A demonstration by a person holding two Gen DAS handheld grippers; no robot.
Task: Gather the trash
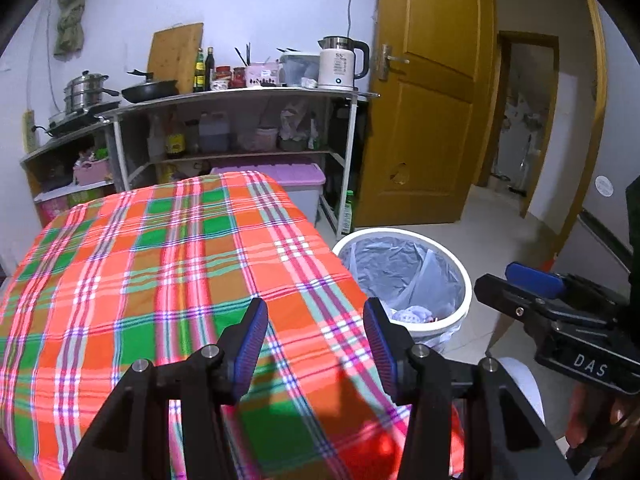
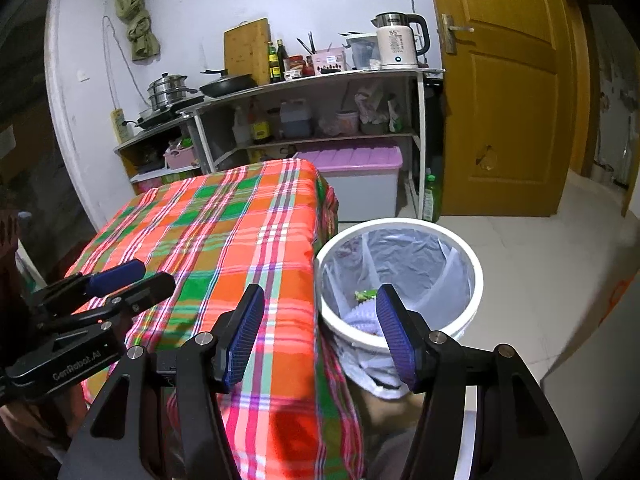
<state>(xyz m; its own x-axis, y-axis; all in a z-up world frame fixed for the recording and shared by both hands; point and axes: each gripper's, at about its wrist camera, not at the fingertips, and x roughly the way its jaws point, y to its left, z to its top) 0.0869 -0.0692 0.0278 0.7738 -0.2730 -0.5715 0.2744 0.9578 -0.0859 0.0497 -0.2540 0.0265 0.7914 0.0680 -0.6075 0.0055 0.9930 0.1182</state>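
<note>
**Q:** How are the two hand-held grippers posed?

**A:** In the left wrist view, the left gripper [image 1: 316, 344] fills the lower centre of the frame, its blue-padded fingers [image 1: 253, 344] spread wide with nothing between them, above a plaid tablecloth [image 1: 160, 264]. The right gripper [image 1: 516, 280] enters from the right edge, pointing left towards the bin. Whether its jaws are parted cannot be told from there. In the right wrist view, the right gripper [image 2: 320, 332] sits at lower centre, also spread wide and empty, straddling the cloth's edge and the bin. The left gripper [image 2: 132, 278] shows at the left edge over the cloth.

**Q:** Where is the trash bin, and what does it look like?

**A:** The trash bin [image 1: 464, 300] is a round white container standing on the pale floor just beside the table's right edge, in the centre right of the left wrist view. In the right wrist view it [image 2: 474, 280] sits right of centre. A thin grey liner bag [image 2: 412, 256] is inside it. Near its bottom lie a pale crumpled item [image 2: 362, 318] and a small green scrap [image 2: 365, 294].

**Q:** Anything behind?

**A:** A shelf unit [image 1: 248, 96] with a white kettle [image 1: 340, 66] in the upper half, and a yellow wooden door [image 1: 424, 92] at upper right.
</note>
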